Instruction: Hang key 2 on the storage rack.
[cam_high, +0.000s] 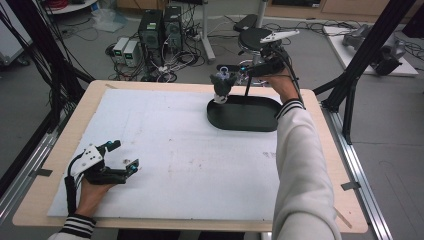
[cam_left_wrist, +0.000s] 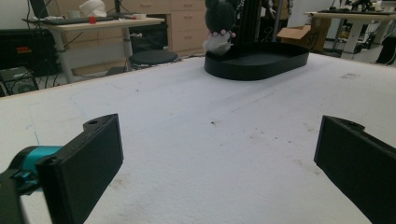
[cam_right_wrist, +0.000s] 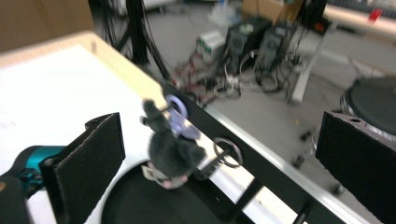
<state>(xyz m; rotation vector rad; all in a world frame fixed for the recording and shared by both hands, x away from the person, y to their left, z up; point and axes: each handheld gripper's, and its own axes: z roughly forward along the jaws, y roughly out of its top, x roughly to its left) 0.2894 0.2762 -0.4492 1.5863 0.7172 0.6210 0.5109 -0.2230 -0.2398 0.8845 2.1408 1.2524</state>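
Observation:
A dark grey plush toy (cam_high: 222, 85) with a white underside stands upright at the left end of a black oval tray (cam_high: 250, 122) on the far right of the table. My right gripper (cam_high: 240, 70) hovers just right of the toy, above the tray's far rim. In the right gripper view its jaws are wide apart, and the toy (cam_right_wrist: 173, 151) sits beyond them, touched by neither pad, above the tray (cam_right_wrist: 135, 200). My left gripper (cam_high: 125, 155) rests open and empty on the white sheet at the near left. It faces the distant toy (cam_left_wrist: 219, 23) and tray (cam_left_wrist: 261, 63).
A white foam sheet (cam_high: 165, 150) covers most of the wooden tabletop (cam_high: 45, 190). Beyond the far edge the floor holds computer towers (cam_high: 160, 27), tangled cables and a round stool (cam_high: 255, 37). Black frame posts (cam_high: 370, 50) stand at both sides.

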